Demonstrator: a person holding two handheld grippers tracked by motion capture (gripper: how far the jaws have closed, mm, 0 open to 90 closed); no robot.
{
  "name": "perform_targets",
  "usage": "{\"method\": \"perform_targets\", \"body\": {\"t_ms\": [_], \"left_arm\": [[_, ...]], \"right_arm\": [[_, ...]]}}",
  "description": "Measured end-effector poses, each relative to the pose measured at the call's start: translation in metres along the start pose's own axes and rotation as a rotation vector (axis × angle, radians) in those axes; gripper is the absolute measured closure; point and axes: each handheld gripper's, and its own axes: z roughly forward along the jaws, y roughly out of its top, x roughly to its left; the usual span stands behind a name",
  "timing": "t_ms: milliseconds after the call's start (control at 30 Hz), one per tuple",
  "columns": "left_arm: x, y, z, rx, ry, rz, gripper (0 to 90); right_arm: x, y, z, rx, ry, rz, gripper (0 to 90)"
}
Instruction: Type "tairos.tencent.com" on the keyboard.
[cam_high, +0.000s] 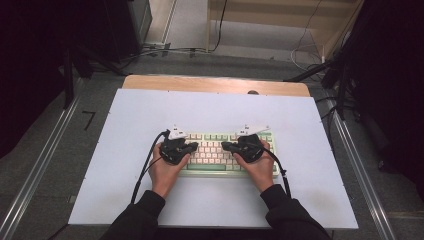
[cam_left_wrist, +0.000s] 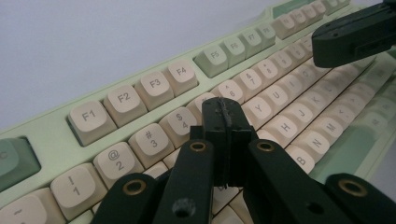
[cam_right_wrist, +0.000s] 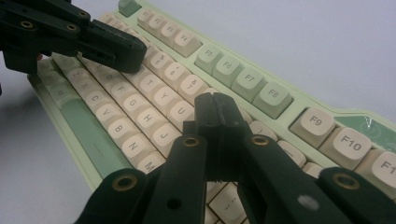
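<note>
High view: even overhead light, white table sheet (cam_high: 210, 107) bright, no hard glare; surroundings fall off to near black at left and right edges. Soft, low-detail frame. Gripper views: keyboard (cam_left_wrist: 154, 84) sharp mid-frame, far keys blurred, near black links soft. Diffuse shadow under other gripper's tip on keys. Faint sheen on keycaps.

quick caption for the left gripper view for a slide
Shut left tool poised over the number row of a pale green keyboard, right tool at upper right.

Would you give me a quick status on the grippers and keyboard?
Left gripper shut, right gripper shut, both empty. Both over the keyboard. Nothing in the way.
</note>
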Motion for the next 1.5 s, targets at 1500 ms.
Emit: {"method": "perform_targets", "body": {"t_ms": [1500], "left_arm": [[0.009,-0.008,-0.022,-0.043,-0.049,-0.057,90.0]], "right_arm": [[-0.005,-0.005,0.003,0.021,-0.018,0.004,87.6]]}}
